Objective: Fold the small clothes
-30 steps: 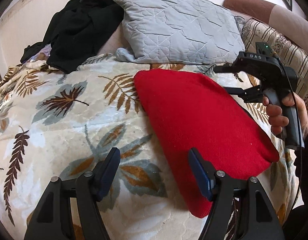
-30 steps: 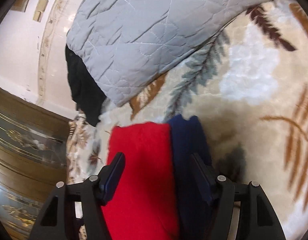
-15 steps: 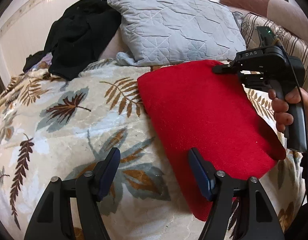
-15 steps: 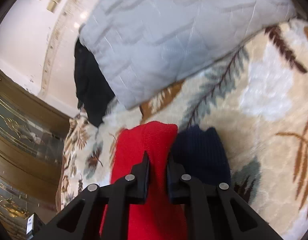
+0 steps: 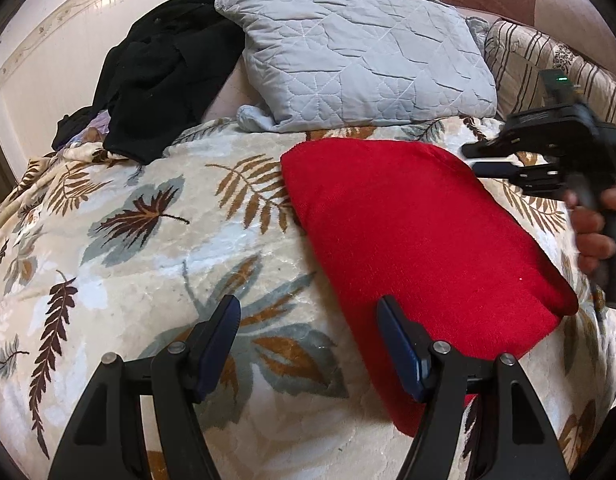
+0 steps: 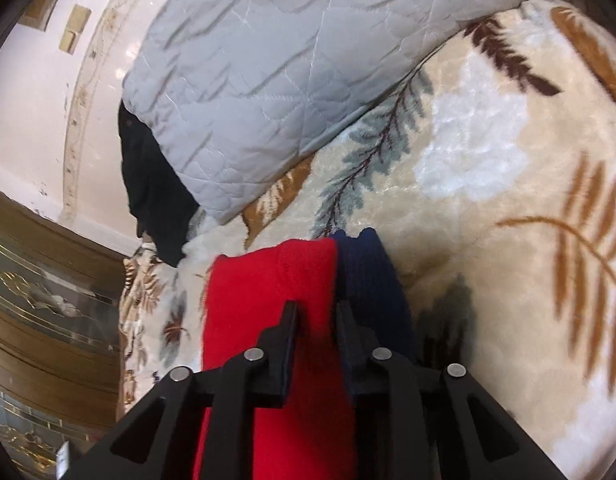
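Right claw pinching red garment, left claw agape

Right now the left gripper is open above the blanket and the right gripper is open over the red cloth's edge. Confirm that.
Not quite. The right gripper is shut on the red cloth, as the right wrist view shows. The left gripper is indeed open above the blanket.

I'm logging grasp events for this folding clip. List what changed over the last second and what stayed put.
The right claw, open around the far edge of the red garment a second ago, has closed on it, its fingers now narrowly apart with red cloth between them. That edge has shifted slightly. The left claw stays open and empty above the leaf-print blanket. The grey pillow and black clothes lie unchanged.
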Tool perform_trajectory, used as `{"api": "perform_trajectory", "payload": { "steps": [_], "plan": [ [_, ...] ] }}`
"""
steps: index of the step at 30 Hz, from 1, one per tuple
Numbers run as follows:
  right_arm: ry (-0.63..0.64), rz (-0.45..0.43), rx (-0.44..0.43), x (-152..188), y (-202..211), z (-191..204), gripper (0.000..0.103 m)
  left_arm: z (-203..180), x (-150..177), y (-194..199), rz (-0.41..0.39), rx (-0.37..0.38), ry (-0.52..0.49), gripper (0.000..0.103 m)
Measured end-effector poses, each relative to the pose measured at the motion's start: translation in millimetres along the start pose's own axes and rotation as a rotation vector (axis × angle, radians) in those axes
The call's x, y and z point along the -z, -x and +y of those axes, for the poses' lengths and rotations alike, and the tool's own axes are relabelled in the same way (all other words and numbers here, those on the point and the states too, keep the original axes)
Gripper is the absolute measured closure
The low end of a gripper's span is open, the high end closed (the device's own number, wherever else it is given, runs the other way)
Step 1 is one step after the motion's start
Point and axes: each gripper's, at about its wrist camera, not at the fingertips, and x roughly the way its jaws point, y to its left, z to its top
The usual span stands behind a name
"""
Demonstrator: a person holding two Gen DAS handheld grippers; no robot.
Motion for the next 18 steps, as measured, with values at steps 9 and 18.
{"api": "perform_trajectory", "payload": {
  "steps": [9, 18],
  "plan": [
    [0.039, -0.077, -0.028, 32, 78, 4, 0.019, 3, -2, 11, -0.021, -0.02, 0.015, 0.03],
    [0.173, -0.033, -0.071, 78, 82, 34, 0.058, 9, -3, 13, -0.024, -0.06, 0.034, 0.028]
  ]
}}
